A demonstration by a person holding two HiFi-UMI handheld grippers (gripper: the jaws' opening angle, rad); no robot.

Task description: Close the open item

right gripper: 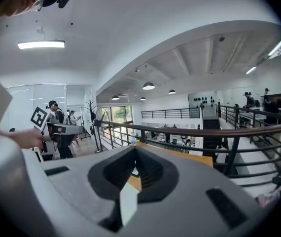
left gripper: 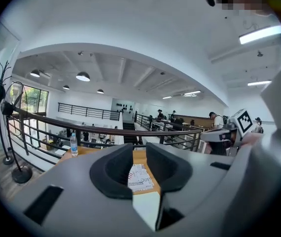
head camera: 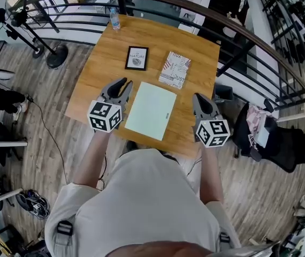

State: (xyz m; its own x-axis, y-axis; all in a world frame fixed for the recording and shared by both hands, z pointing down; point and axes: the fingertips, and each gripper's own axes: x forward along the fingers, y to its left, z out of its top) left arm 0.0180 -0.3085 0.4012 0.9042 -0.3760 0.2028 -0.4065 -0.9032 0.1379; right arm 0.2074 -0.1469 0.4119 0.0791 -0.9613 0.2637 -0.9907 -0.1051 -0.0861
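Left tongs (head camera: 123,84) are hovering over the table's (head camera: 195,52) near-left part, jaws spread, pinching nothing. Right tongs (head camera: 198,96) are hovering over its near-right edge, tips pressed together, empty. Green book (head camera: 151,110) is lying flat at the table's near middle, cover seemingly down already.

Judgement: the closing is looking finished, so both tongs are best kept clear of the cover, checking it is sitting flush.

Count: two tongs, one green book, one patterned book (head camera: 174,69), one frame (head camera: 136,58), one bottle (head camera: 114,19), one table.
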